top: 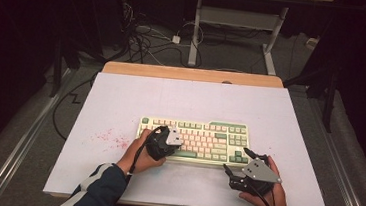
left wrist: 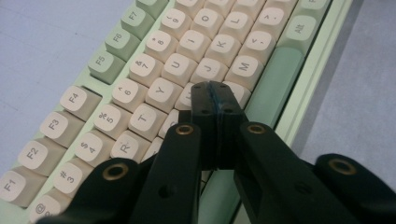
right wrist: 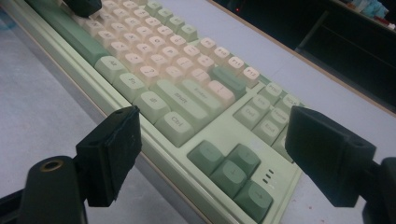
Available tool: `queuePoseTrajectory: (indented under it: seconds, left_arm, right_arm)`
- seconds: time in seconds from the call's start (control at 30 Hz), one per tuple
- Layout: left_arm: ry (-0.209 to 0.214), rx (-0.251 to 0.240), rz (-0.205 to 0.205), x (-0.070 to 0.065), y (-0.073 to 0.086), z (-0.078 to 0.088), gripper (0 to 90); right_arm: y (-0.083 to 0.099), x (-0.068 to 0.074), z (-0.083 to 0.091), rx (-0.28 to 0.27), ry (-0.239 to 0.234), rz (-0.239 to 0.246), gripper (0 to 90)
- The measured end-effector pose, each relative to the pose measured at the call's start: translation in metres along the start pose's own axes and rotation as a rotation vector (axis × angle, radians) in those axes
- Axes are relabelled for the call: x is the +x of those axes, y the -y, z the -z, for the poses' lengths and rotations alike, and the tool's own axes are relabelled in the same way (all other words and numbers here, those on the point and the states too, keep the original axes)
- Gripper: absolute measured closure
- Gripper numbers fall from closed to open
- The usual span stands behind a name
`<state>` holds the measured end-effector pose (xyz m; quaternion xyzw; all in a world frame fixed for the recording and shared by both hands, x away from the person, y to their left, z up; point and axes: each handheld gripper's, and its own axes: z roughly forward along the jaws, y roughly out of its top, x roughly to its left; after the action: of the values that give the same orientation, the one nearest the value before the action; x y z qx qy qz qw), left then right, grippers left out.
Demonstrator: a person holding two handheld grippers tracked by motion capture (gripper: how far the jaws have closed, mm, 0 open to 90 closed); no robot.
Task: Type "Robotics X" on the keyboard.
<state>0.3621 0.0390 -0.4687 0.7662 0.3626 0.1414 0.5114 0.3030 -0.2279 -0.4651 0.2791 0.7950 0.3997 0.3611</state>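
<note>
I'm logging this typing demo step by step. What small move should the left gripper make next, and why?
Probably a short press straight down. The left gripper has its jaws shut into one tip, poised over the keyboard by the H and N keys. The right gripper waits open beside the arrow keys.

Keyboard (top: 195, 141) lies on table (top: 115, 167), probably centred.

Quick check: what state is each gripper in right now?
Left gripper: shut, empty, tips over the keyboard keys.
Right gripper: open, empty.
</note>
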Motion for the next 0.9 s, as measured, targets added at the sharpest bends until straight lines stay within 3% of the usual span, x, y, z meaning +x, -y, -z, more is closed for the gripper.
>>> queuePoseTrajectory:
  seconds: [0.13, 0.33, 0.47, 0.73, 0.9]
  left_arm:
    - [-0.006, -0.001, -0.031, -0.002, 0.002, 0.000, 86.7]
    - [-0.012, -0.038, -0.020, 0.001, -0.002, 0.006, 86.2]
    - [-0.025, -0.062, -0.038, 0.001, -0.003, 0.009, 85.0]
    - [-0.028, -0.118, -0.035, 0.005, -0.004, 0.021, 74.5]
    - [-0.026, -0.170, -0.059, 0.005, -0.003, 0.031, 61.3]
  right_arm:
    - [0.000, 0.000, -0.001, 0.013, 0.005, 0.007, 19.3]
    - [0.000, -0.001, 0.000, 0.007, 0.008, 0.000, 19.4]
    - [0.000, -0.001, 0.000, 0.007, 0.010, 0.001, 19.4]
    - [0.000, -0.002, 0.001, 0.007, 0.010, -0.003, 19.4]
    - [0.000, -0.002, 0.001, 0.005, 0.017, -0.003, 19.8]
